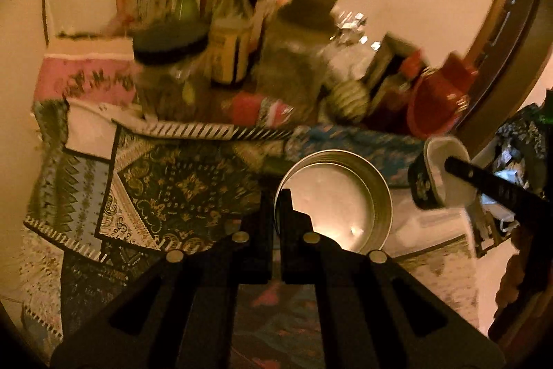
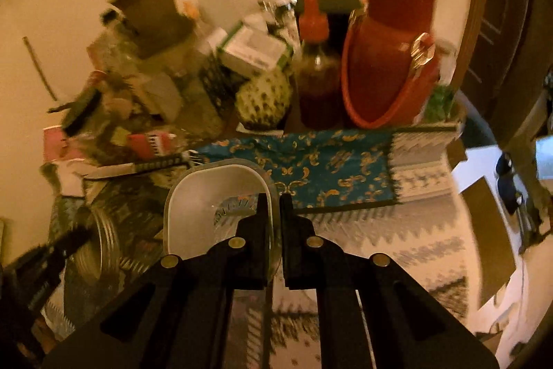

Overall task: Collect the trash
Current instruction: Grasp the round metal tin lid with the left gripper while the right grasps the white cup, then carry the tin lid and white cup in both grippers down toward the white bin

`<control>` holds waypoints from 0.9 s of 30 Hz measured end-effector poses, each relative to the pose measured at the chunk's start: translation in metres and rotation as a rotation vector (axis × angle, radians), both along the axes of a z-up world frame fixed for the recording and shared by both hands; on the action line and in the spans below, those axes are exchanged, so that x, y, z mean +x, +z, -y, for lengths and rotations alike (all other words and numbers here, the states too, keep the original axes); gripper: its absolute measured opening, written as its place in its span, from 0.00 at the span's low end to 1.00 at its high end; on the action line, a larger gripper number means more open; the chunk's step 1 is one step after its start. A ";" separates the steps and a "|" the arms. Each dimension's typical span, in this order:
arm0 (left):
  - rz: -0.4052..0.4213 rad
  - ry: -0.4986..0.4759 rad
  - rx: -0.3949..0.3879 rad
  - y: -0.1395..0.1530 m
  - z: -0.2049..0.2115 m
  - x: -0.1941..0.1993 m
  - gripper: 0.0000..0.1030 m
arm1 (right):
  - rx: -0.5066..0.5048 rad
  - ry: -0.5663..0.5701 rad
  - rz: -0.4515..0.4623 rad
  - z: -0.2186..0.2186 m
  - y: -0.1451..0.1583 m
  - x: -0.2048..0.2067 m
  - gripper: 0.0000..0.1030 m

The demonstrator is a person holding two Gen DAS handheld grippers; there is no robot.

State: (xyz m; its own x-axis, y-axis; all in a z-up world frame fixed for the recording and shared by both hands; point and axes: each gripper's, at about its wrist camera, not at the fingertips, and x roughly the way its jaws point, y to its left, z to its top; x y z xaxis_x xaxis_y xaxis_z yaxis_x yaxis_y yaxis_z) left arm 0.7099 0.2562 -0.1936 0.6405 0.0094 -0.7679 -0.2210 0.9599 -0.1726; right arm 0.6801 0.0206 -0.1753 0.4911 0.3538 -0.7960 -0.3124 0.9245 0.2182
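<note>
In the left wrist view my left gripper (image 1: 276, 199) is shut on the rim of a round metal tin (image 1: 345, 196) with a pale inside, held off the patterned tablecloth (image 1: 179, 185). In the right wrist view my right gripper (image 2: 275, 203) is shut on the wall of a translucent white plastic tub (image 2: 207, 203) with rounded corners, also held above the cloth. Each view shows the other hand's load: the tub (image 1: 446, 172) and right gripper (image 1: 451, 163) at the right, the tin (image 2: 100, 244) and left gripper (image 2: 81, 234) at the lower left.
The back of the table is crowded: a dark-lidded jar (image 1: 166, 57), tall bottles (image 1: 231, 33), a red jug (image 2: 390, 51), a red-capped sauce bottle (image 2: 316, 75), boxes and wrappers. A blue and gold cloth (image 2: 328, 168) hangs at the table's front edge. A dark door frame (image 2: 501, 23) stands on the right.
</note>
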 end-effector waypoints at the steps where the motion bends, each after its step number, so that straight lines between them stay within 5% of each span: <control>1: 0.020 -0.001 0.003 0.010 0.007 -0.005 0.01 | 0.004 0.005 0.014 -0.001 0.006 0.001 0.05; 12: 0.212 -0.025 0.038 0.099 0.107 -0.084 0.01 | 0.077 0.049 0.188 0.084 0.087 -0.082 0.05; 27: 0.363 -0.014 0.057 0.168 0.196 -0.217 0.01 | 0.167 0.108 0.285 0.166 0.137 -0.176 0.05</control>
